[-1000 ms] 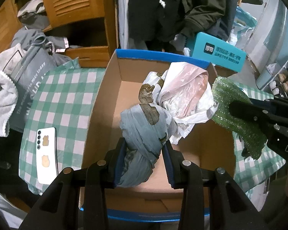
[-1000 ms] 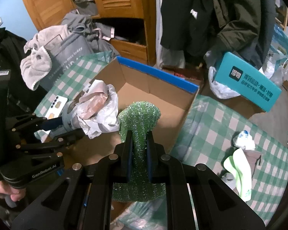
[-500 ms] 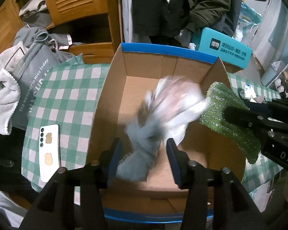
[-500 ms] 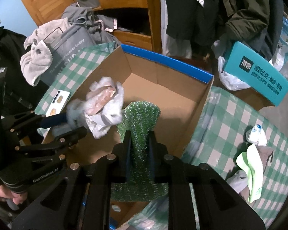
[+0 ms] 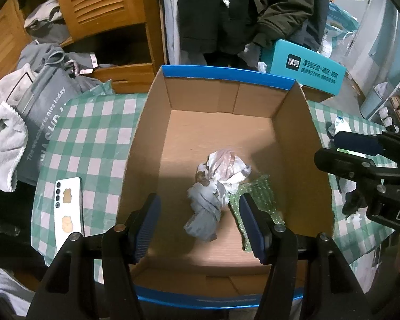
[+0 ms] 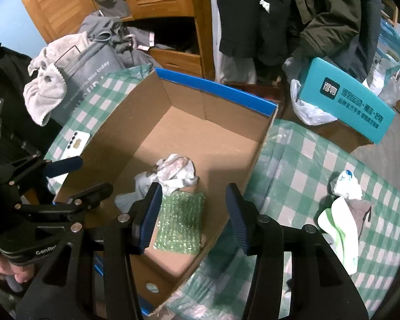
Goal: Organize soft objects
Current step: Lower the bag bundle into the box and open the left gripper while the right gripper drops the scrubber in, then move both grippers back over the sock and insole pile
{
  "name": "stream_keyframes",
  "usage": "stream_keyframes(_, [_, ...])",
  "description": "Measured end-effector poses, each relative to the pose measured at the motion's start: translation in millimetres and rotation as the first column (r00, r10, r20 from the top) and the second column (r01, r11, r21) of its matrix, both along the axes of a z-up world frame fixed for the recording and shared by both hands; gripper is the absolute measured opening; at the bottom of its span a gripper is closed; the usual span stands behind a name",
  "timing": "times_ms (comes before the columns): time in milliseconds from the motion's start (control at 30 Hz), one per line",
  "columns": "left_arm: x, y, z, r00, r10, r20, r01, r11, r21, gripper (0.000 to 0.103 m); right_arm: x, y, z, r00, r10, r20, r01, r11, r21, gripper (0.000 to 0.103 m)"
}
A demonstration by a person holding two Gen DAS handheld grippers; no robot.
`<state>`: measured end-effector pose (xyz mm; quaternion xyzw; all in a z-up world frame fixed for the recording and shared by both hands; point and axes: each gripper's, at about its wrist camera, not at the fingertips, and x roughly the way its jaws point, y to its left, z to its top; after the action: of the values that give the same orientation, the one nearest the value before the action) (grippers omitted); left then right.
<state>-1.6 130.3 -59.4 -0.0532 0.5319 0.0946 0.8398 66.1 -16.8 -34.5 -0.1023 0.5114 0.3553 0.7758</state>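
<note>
Hovering over the cardboard box, both tools are now empty: the left gripper is standing with its jaws spread, having just been opening, and nothing is between them but air above the knotted cloth bundle lying on the box floor. The right gripper is likewise spread, its jaws having just been opening, with the green bubble wrap lying flat below it, touching the bundle's edge.

To my eye the release is being finished well if both hands are lifting straight up, so no blue pad is snagging a loose fold and dragging it back out. The likely next candidates are sitting on the table to the right: a crumpled white wad and a pale green cloth, near each other and well apart from the box.

The box is resting on a green checked tablecloth, with a white phone lying beside its left wall. Behind, a grey towel is draping over a grey bag, dark coats are hanging by wooden louvred doors, and a teal box is leaning at the back.
</note>
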Motion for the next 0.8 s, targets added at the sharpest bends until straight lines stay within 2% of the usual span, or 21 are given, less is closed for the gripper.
stream_keyframes(300, [3,-19,2,0.999,-0.050,0.006,0.050,0.999,0.003,0.062,0,-20,1,1.000,-0.023,0.016,0.023,1.000,-0.006,0.054])
stream_keyframes(800, [16,-58,1,0.991,-0.134,-0.003,0.134,0.991,0.030,0.062,5,-67,-3,0.996,-0.083,0.030,0.084,0.996,-0.014,0.055])
